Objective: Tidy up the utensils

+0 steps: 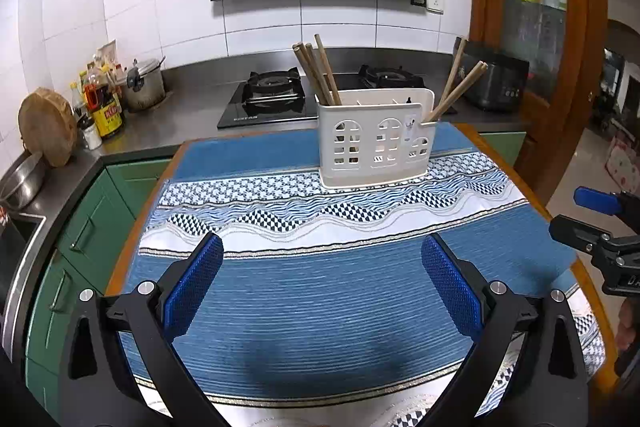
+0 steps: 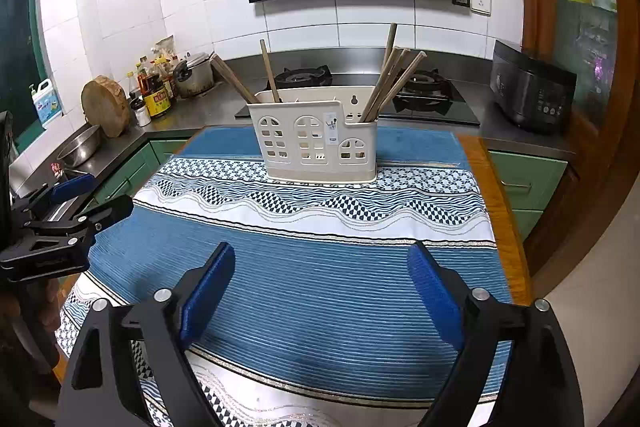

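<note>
A white utensil holder [image 1: 376,141] [image 2: 316,151] with window-shaped cut-outs stands upright at the far side of a blue patterned cloth [image 1: 320,307] [image 2: 320,307]. Wooden chopsticks [image 1: 320,75] lean out of its left compartment, and more chopsticks [image 1: 456,91] [image 2: 394,79] lean out of the low right compartment. My left gripper [image 1: 321,247] hovers over the near part of the cloth, open, with nothing between its blue pads. My right gripper [image 2: 321,255] hovers beside it, also open and empty. Each gripper shows at the edge of the other's view: the right gripper [image 1: 576,215], the left gripper [image 2: 102,195].
Behind the table runs a steel counter with a gas hob [image 1: 272,95] under a black hood. Bottles [image 1: 104,99], a pot [image 1: 144,87] and a round wooden board [image 1: 48,131] crowd the left; a black cooker [image 2: 532,91] sits right. The table's wooden edge [image 2: 500,219] shows past the cloth.
</note>
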A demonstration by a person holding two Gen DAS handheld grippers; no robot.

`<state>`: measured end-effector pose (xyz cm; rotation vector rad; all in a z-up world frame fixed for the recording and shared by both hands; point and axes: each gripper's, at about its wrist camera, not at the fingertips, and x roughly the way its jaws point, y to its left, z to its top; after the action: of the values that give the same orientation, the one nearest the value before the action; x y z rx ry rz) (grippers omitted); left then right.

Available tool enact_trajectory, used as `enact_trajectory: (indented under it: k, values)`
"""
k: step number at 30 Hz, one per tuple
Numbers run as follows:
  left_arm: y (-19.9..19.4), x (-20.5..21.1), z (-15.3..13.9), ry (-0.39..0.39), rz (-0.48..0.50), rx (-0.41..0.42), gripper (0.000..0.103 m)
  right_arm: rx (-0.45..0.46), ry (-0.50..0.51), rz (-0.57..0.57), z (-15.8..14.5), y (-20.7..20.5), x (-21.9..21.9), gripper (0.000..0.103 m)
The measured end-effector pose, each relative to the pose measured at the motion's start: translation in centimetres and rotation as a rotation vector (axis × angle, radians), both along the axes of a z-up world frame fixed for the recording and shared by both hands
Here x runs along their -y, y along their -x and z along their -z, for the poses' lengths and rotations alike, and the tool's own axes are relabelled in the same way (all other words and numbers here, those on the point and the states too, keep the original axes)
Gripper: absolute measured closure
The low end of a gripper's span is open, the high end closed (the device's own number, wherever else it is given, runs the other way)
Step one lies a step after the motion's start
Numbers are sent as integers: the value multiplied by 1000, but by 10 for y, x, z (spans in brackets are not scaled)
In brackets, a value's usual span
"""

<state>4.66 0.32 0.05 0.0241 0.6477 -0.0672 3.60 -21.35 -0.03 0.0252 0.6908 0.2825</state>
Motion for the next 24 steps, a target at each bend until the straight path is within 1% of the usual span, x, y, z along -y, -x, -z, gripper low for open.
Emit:
enact_trajectory:
  k: [6, 15, 24]
  values:
    - [1, -6, 2, 25, -5, -14, 5, 5, 2, -1, -1, 2, -2, 11]
    - [1, -13, 8, 51, -20, -32, 5, 4, 4, -4, -2, 2, -5, 9]
    - [2, -16, 9, 55, -28, -33, 5, 5, 6, -7, -1, 2, -5, 9]
